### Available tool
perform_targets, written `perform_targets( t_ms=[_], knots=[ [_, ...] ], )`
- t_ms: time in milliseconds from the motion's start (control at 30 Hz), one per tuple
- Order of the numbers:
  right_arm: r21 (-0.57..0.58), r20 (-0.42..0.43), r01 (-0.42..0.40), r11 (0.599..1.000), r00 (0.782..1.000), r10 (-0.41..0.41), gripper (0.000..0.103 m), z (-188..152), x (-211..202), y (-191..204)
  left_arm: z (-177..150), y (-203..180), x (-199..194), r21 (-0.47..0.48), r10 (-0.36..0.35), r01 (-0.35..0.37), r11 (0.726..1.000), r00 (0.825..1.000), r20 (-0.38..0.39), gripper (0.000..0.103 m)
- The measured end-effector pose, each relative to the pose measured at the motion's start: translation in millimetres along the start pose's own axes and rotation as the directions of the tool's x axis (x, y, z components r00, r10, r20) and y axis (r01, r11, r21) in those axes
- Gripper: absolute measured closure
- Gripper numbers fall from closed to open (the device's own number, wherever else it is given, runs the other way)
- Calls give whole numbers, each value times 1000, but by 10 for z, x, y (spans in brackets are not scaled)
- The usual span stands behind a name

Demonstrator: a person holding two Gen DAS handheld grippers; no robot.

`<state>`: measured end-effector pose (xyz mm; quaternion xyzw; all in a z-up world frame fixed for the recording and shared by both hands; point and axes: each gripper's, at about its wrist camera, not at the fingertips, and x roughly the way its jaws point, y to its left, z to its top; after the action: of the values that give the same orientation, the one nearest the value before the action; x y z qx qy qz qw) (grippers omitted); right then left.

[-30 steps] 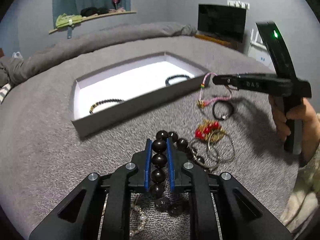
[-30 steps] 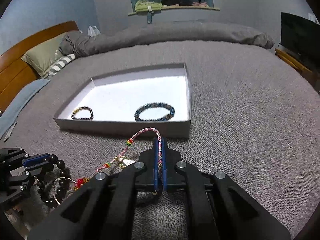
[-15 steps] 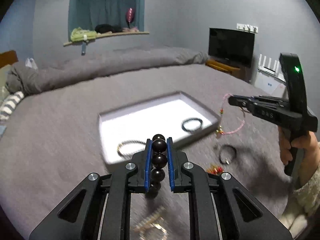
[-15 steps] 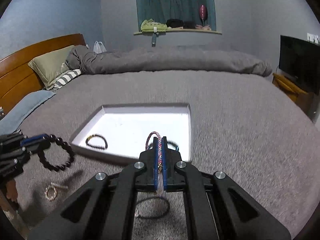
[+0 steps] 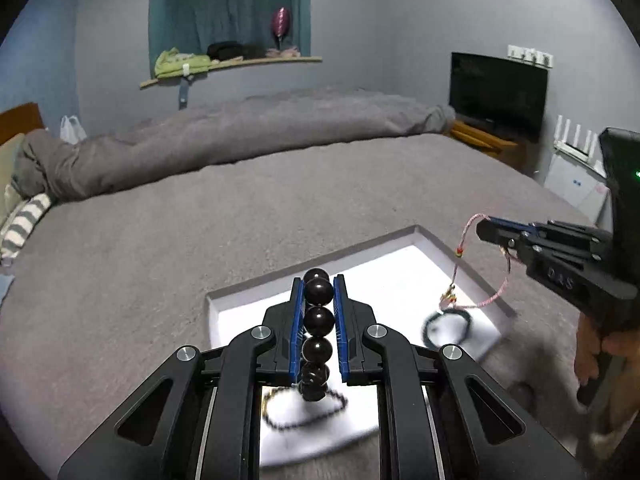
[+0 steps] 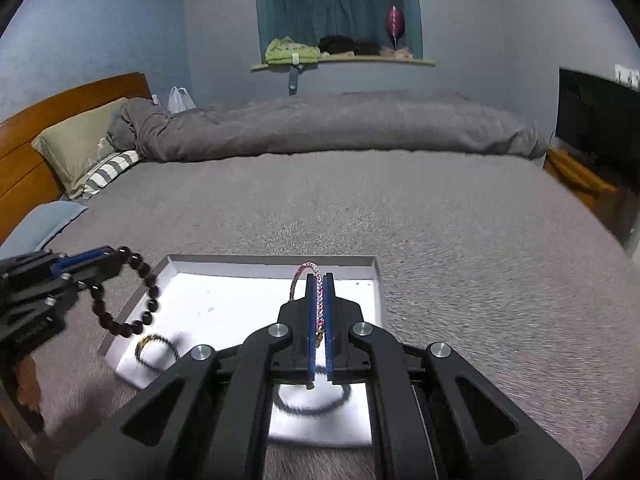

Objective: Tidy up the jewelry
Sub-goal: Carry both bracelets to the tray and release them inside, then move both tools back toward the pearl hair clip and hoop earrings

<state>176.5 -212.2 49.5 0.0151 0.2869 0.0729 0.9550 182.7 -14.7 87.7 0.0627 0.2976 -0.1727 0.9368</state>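
Observation:
My left gripper [image 5: 318, 280] is shut on a large dark bead bracelet [image 5: 318, 320] and holds it above the near left part of the white tray [image 5: 404, 276]. In the right wrist view the bead bracelet [image 6: 124, 300] hangs from the left gripper [image 6: 108, 254] over the tray's left rim [image 6: 160, 272]. My right gripper [image 6: 319, 280] is shut on a pink braided cord bracelet [image 6: 308, 276], held above the tray; the cord [image 5: 472, 264] dangles from it [image 5: 480, 228] in the left wrist view. Two small dark bracelets [image 5: 448, 324] [image 6: 156, 350] lie in the tray.
The tray sits on a grey bed cover [image 6: 440, 240]. A rolled grey duvet [image 6: 320, 128] and pillows [image 6: 80, 140] lie at the far side. A TV [image 5: 496, 96] stands at the right.
Both grippers have lifted their bracelets off the bed cover and moved forward over the tray. The loose jewelry pile has dropped out of view.

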Motion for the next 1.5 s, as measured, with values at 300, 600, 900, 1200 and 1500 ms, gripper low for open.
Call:
perform_targets(
  t_ms=[300, 600, 900, 1200, 1500],
  knots=[
    [35, -65, -15, 999, 998, 17, 100, -5, 492, -57, -169, 359, 577, -125, 8, -17, 992, 997, -73, 88],
    [19, -165, 95, 995, 982, -91, 100, -151, 690, -154, -420, 618, 715, -169, 78, -101, 980, 988, -135, 88],
    [25, -168, 114, 993, 980, -108, 76, -207, 717, -154, -430, 622, 689, -166, 90, -109, 980, 988, -123, 71],
    [53, -96, 99, 994, 991, -94, 49, -159, 462, -189, -366, 572, 505, -171, 107, -120, 978, 991, -83, 41],
    [35, -28, 109, 993, 994, -108, 7, -295, -204, -136, -507, 387, -79, -184, 147, -149, 972, 989, -25, 15]
  ],
)
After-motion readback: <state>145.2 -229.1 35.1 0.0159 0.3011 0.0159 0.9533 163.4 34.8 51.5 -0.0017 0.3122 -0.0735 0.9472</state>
